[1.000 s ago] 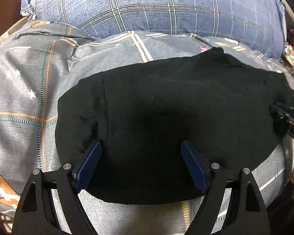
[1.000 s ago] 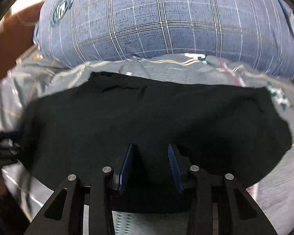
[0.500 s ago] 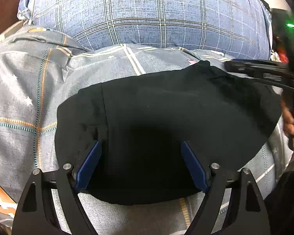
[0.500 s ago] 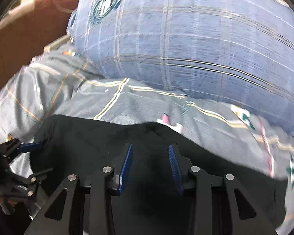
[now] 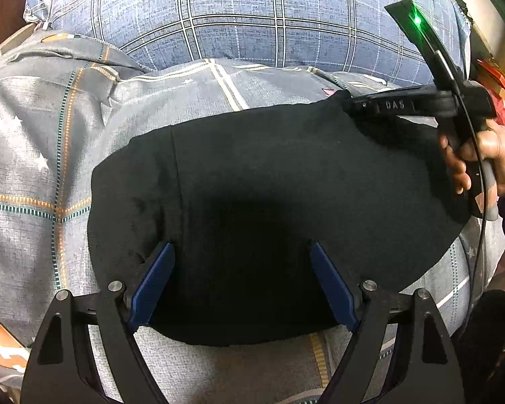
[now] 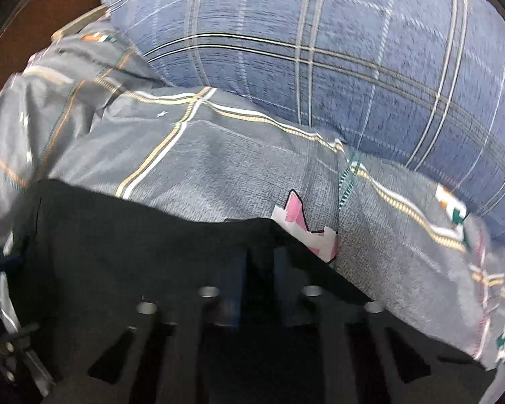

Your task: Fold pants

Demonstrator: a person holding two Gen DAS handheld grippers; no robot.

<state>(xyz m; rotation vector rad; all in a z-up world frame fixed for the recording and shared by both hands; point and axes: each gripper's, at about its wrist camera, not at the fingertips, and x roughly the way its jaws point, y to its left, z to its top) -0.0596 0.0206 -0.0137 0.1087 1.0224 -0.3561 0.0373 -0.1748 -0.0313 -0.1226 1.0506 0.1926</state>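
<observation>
The right gripper [image 5: 348, 106] now sits at the far right corner of the black pants [image 5: 269, 208], where 1 second ago it was at their right edge, low and near the bedsheet [image 5: 43, 155]. In the right wrist view its blue pads [image 6: 239, 269], apart a moment ago, stand close together around the fabric's far edge. The holding hand [image 5: 481, 155] is now in plain view.

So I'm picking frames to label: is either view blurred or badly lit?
Left wrist view: sharp, fisheye-bent at the edges, a dark shadow mid pants. Right wrist view: motion-blurred throughout, so the right gripper and pillow smear; no glare in either.
</observation>
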